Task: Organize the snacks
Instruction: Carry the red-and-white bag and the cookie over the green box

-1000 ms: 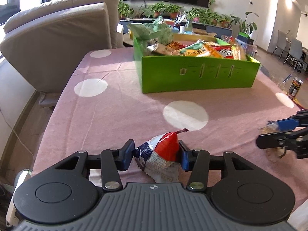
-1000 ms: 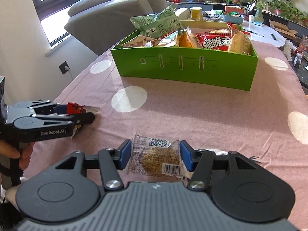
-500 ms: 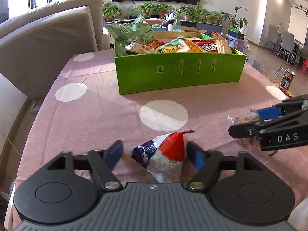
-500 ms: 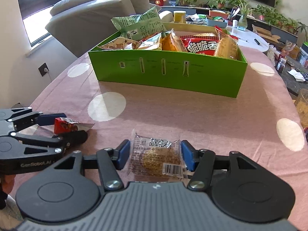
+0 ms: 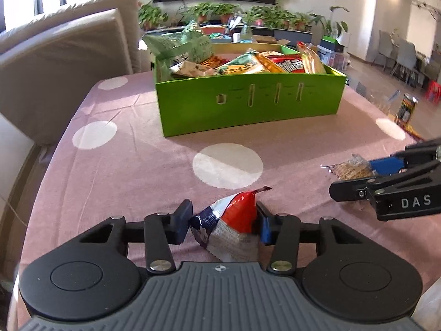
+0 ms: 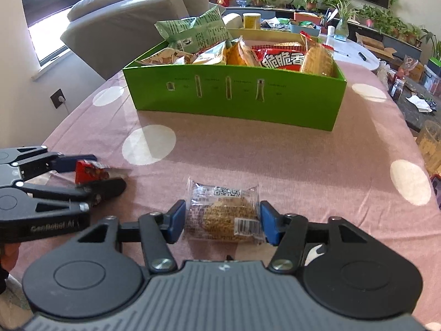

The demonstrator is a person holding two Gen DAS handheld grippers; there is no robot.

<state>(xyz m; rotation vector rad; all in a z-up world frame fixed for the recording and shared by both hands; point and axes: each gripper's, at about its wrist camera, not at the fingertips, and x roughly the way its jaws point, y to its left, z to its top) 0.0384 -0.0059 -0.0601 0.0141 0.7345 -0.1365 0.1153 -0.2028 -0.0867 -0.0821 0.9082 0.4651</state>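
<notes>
A red, white and blue snack packet point(image 5: 228, 237) lies on the pink dotted tablecloth point(image 5: 137, 171). My left gripper point(image 5: 224, 220) is closing, and both pads press on the packet's sides. From the right wrist view the same gripper point(image 6: 107, 175) shows at the left with the red packet point(image 6: 88, 172) in it. A clear-wrapped cracker packet point(image 6: 222, 212) rests flat on the cloth between the pads of my right gripper point(image 6: 222, 218). Its jaws are opening and stand just off the wrapper's edges. The green box point(image 6: 234, 102) full of snack bags stands beyond.
A grey sofa point(image 5: 63, 63) runs along the table's left side. A can point(image 5: 408, 107) and clutter lie past the right edge, and a glass point(image 6: 430, 143) stands by it. A hand point(image 6: 8, 251) holds the left gripper. Bare cloth lies between grippers and box.
My left jaws spread wide off the red packet half a second ago and have come back onto it. My right jaws have widened around the cracker packet, which has stayed on the cloth.
</notes>
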